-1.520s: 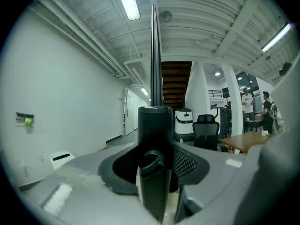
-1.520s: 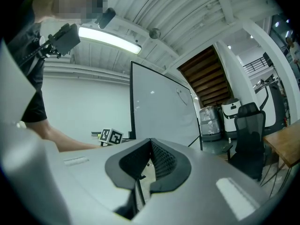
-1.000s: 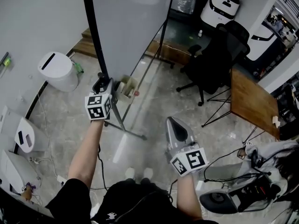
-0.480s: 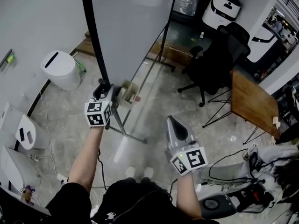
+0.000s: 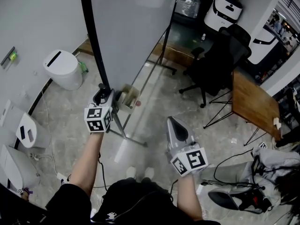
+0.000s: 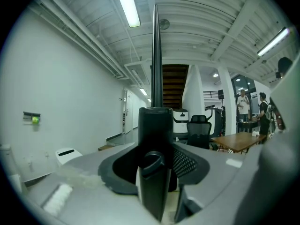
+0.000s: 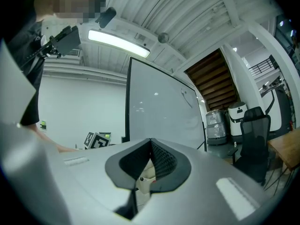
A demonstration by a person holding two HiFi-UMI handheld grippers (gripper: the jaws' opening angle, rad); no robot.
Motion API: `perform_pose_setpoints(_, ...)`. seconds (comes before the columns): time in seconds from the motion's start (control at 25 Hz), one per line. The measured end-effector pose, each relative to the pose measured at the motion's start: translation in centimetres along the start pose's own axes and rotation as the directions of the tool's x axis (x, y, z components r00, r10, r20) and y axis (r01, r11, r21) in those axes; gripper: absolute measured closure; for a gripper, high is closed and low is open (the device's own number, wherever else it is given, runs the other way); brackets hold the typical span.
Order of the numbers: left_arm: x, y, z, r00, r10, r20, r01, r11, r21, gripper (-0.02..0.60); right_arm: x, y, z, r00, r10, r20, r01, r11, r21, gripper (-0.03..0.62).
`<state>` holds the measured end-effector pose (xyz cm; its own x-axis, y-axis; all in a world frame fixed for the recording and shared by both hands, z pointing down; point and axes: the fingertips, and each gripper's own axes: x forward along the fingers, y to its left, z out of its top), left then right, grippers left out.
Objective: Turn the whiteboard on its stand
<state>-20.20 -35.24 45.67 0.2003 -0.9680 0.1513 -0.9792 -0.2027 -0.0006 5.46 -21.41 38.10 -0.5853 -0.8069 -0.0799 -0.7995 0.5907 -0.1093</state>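
The whiteboard (image 5: 131, 27) stands upright on its metal stand (image 5: 125, 129), and I look along its black left frame edge (image 5: 93, 46). My left gripper (image 5: 102, 95) is shut on the lower end of that edge. In the left gripper view the black edge (image 6: 156, 69) rises straight up from between the jaws of the left gripper (image 6: 154, 172). My right gripper (image 5: 171, 122) hangs lower and to the right, apart from the board, shut and holding nothing. The right gripper view shows the board's face (image 7: 164, 107) beyond the right gripper (image 7: 149, 165).
A small tray (image 5: 127, 97) hangs at the board's lower corner. A white bin (image 5: 63, 69) is by the left wall. A black office chair (image 5: 213, 64) and a wooden table (image 5: 251, 102) stand to the right. Cables and equipment (image 5: 248, 191) lie on the floor at lower right.
The left gripper, still on the frame edge, has drifted slightly lower in the head view. The right gripper has stayed where it was.
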Motion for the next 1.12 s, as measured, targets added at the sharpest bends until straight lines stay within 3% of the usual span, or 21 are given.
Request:
perform_pose_setpoints(0.36,0.2,-0.1,0.0,1.000,-0.005,0.008,0.004,0.999,0.035,0.378,0.0,0.4,0.1,1.000,0.015,0.002,-0.015,1.000,-0.008,0.585)
perform_pose_setpoints(0.52,-0.4,-0.6,-0.1,1.000,-0.018,-0.004,0.018,0.998,0.063,0.304,0.4,0.5,0.2,0.999,0.032,0.013,-0.032,0.999,-0.004,0.585)
perform_pose_setpoints(1.0,-6.1,-1.6,0.5,0.999,-0.031,0.031,0.029,0.998,0.061,0.305,0.6,0.5,0.5,0.998,0.045,0.040,-0.046,0.999,0.015,0.585)
perform_pose_setpoints(1.12,-7.6,-2.1,1.2,0.998,-0.025,0.062,0.022,0.998,0.054,0.342,0.2,0.3,0.6,0.999,0.035,0.041,-0.035,0.999,0.007,0.585)
